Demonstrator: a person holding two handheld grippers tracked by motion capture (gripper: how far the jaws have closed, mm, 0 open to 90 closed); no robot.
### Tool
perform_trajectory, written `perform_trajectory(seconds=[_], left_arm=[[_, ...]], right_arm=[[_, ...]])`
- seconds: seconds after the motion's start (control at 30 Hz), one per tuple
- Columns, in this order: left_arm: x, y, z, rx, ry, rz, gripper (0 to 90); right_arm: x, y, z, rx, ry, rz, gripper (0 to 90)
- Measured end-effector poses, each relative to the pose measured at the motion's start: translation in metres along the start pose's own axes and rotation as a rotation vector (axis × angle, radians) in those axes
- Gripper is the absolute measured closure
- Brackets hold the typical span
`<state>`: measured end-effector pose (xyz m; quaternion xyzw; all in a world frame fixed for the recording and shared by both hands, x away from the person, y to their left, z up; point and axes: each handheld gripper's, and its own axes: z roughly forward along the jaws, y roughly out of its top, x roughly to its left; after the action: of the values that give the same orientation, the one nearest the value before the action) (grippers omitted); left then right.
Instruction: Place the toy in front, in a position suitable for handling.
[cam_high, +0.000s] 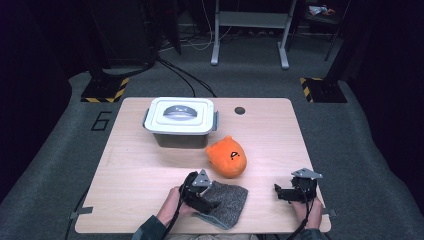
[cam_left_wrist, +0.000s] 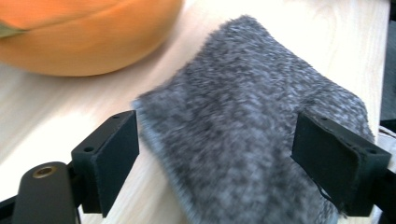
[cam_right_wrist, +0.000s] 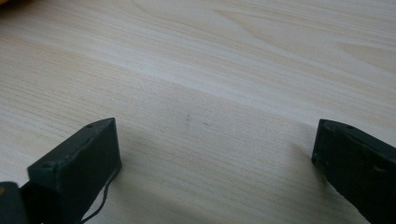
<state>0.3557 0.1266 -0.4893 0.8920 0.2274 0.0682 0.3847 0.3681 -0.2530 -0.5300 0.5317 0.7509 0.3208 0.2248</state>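
- The left gripper (cam_left_wrist: 215, 154) stood with its jaws spread wide over the grey fuzzy cloth (cam_left_wrist: 252, 121); neither pad pressed on it, and the cloth lay flat on the table between and beyond the two fingers.
- In the high view the left gripper (cam_high: 197, 192) sat over the near-left part of the cloth (cam_high: 227, 202), which lay close to the table's near edge.
- The orange plush toy (cam_left_wrist: 88, 39) lay ahead of the left fingers and off to their left, just beside the far corner of the cloth; whether the two touched could not be told.
- In the high view the plush (cam_high: 227, 157) rested just beyond the cloth, with a white-lidded storage box (cam_high: 181, 121) farther off behind it.
- The right gripper (cam_right_wrist: 215, 163) also held its jaws wide, with only the wooden table (cam_right_wrist: 210, 70) between and ahead of its fingers.
- In the high view the right gripper (cam_high: 295, 192) sat well apart from the cloth, to its right.
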Motion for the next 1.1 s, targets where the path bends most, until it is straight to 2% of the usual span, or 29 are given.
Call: perform_trajectory(seconds=[0.2,0.33,0.43,0.5,0.67,0.8,0.83,0.93,1.03,1.1], left_arm=[[0.009,-0.014,-0.021,-0.017,0.087,-0.034,9.4],[0.021,-0.030,-0.036,-0.019,0.146,-0.084,6.5],[0.032,-0.046,-0.045,-0.021,0.217,-0.119,5.2],[0.040,-0.058,-0.050,-0.027,0.249,-0.164,4.2],[0.058,-0.085,-0.060,-0.031,0.388,-0.237,0.0],[0.067,-0.101,-0.068,-0.036,0.473,-0.277,0.0],[0.070,-0.104,-0.069,-0.038,0.487,-0.293,0.0],[0.075,-0.113,-0.070,-0.032,0.492,-0.316,0.0],[0.078,-0.119,-0.068,-0.019,0.484,-0.327,0.0],[0.077,-0.119,-0.070,-0.026,0.499,-0.310,0.0]], right_arm=[[0.000,0.000,0.000,0.000,0.000,0.000,0.0],[0.000,0.000,0.000,0.000,0.000,0.001,0.1],[0.000,0.000,0.000,0.002,-0.001,0.002,0.3],[0.000,0.000,0.000,0.002,0.000,0.001,0.3],[0.000,0.000,0.000,0.001,0.000,0.002,0.3],[0.000,0.000,0.000,0.000,0.000,0.002,0.3],[0.000,0.000,0.000,0.000,0.000,0.003,0.3],[0.000,0.000,0.000,0.001,0.000,0.003,0.3],[0.000,0.000,0.000,0.001,-0.001,0.003,0.2],[0.000,0.000,0.000,0.001,-0.004,0.007,0.2]])
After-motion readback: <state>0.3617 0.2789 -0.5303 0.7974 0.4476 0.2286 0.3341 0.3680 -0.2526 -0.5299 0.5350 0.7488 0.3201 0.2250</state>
